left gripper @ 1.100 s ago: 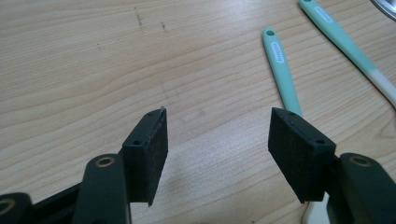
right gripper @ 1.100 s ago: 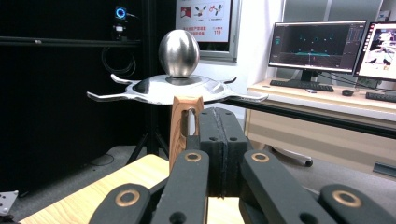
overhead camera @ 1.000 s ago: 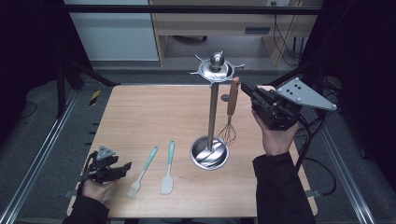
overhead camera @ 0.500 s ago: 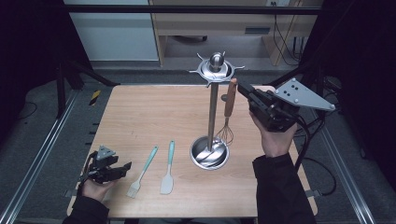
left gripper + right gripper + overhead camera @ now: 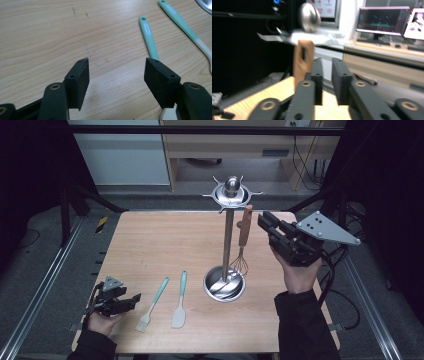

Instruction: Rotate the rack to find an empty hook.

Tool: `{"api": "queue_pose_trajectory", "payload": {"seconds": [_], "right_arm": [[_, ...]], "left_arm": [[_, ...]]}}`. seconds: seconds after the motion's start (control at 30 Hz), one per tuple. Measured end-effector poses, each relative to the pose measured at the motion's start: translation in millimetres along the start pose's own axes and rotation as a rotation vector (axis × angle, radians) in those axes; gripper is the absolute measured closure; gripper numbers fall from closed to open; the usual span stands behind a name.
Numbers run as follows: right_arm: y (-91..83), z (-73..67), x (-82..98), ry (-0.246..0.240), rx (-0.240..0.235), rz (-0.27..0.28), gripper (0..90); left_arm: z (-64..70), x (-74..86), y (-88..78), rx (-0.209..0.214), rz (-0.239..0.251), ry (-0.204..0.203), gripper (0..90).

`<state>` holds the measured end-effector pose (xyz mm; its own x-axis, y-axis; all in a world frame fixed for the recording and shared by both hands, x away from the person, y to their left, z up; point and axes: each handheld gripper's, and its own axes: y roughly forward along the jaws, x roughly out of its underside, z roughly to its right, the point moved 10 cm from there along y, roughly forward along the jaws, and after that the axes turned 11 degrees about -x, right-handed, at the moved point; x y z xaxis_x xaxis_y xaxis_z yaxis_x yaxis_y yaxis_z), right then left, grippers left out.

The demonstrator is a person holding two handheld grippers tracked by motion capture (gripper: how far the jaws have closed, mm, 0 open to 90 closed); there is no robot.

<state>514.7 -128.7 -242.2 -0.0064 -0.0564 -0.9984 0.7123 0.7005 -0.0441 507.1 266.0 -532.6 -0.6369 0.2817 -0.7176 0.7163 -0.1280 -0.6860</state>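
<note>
One utensil, the wooden-handled whisk (image 5: 243, 245), hung from the utensil stand (image 5: 228, 227), just ahead of the right tongs (image 5: 265, 222), whose jaws had just been opening, a narrow gap between them and nothing in it. Two remained flat on the table (image 5: 150, 245): silicone brush (image 5: 153, 304) and spatula (image 5: 180, 300), just beyond the left tongs (image 5: 131, 300), held low with jaws apart and empty.

The table (image 5: 150, 245) is pale, matt wood with fine grain. The stand (image 5: 227, 232) is polished, mirror-bright metal, base included. The whisk (image 5: 242, 245) has a brown wooden handle and thin metal wires. Both spatulas (image 5: 179, 300) have smooth teal handles, probably silicone or plastic. The gripper pads (image 5: 80, 82) look matt black, foam-like.
</note>
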Motion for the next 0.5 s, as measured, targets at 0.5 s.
{"api": "queue_pose_trajectory", "payload": {"seconds": [0.5], "right_arm": [[-31.4,52.8,144.0,0.145,0.132,-0.198,46.5]], "left_arm": [[22.0,-8.7,-8.1,0.024,0.026,0.035,36.7]]}}
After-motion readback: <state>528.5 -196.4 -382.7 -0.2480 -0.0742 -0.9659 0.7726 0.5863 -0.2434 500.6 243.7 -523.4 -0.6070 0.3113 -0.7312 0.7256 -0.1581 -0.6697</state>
